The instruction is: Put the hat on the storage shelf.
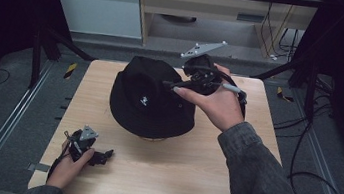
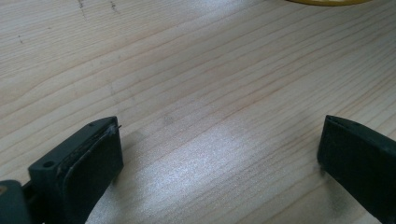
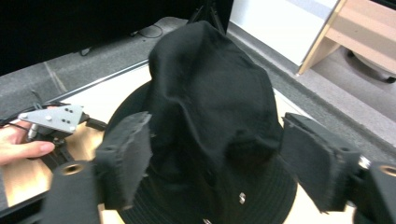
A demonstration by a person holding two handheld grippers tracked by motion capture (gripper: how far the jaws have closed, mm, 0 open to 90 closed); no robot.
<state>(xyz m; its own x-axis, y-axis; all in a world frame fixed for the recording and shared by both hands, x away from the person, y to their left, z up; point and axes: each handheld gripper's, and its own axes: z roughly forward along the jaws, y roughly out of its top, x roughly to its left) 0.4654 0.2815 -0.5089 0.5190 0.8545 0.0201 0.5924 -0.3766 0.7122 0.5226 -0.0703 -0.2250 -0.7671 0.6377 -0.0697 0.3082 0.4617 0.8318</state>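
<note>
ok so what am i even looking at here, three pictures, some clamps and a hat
A person sits at a wooden table holding a hand-operated two-jaw gripper in each hand. The high view looks down from above the person. The other two pictures come from small cameras riding on the grippers, looking along their black jaws. On the table lies a black bucket hat. The left gripper rests near the table's front edge, jaws open over bare wood. The right gripper is at the hat's crown, which sits between its jaws; the pads stand apart from the cloth, so nothing is held. Something yellow peeks in at the left gripper view's top.

Lab: dark frame rails [image 1: 5, 120], floor cables [image 1: 310, 181], lone wooden table [image 1: 159, 176].
</note>
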